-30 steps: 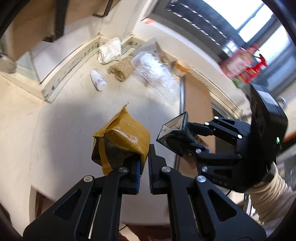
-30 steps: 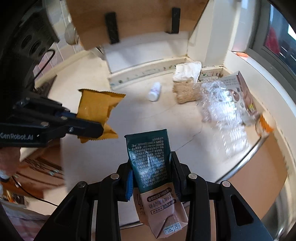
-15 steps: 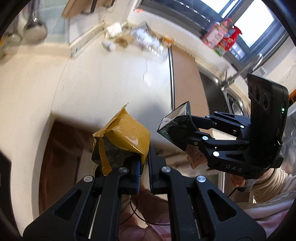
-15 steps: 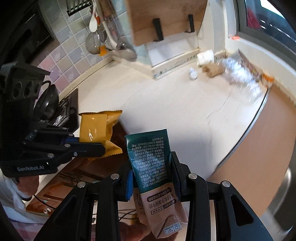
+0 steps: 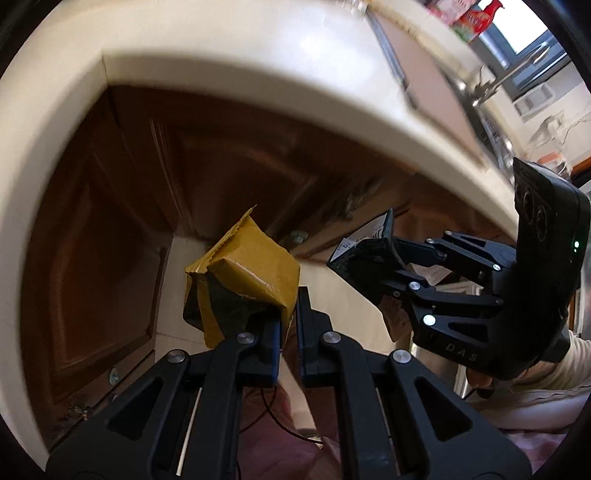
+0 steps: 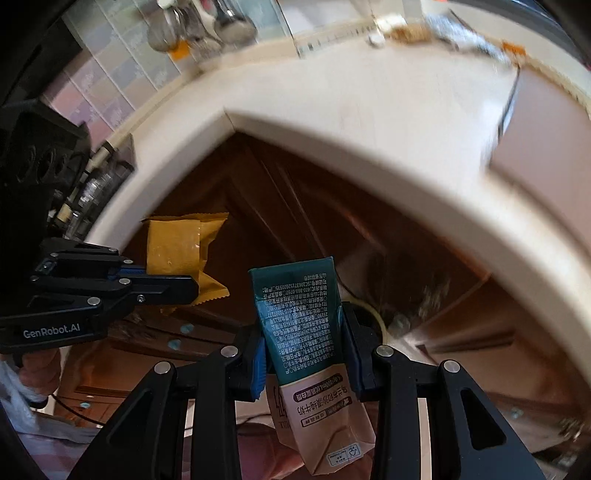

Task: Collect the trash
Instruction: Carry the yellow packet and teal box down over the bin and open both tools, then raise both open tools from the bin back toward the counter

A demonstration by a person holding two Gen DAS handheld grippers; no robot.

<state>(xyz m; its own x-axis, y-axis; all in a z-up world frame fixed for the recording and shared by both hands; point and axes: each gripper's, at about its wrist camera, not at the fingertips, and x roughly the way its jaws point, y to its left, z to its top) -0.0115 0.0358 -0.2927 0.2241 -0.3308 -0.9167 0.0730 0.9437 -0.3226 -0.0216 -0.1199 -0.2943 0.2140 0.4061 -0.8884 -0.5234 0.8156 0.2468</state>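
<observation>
Gripping a yellow snack wrapper [image 5: 242, 273], the left gripper [image 5: 288, 314] is clamped together; at its 3 o'clock, the right gripper [image 6: 304, 354] clamps a green-and-pink milk carton [image 6: 306, 332] below the countertop edge [image 6: 369, 147].

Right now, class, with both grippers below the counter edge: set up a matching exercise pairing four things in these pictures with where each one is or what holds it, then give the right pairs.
Things:
1. yellow wrapper
2. milk carton
3. ladles
4. cabinet door

Places:
A. hanging on the tiled wall above the counter
B. clamped in the right gripper
C. under the counter's edge
D. pinched in the left gripper

Pairs: 1-D, 2-B, 3-A, 4-C
</observation>
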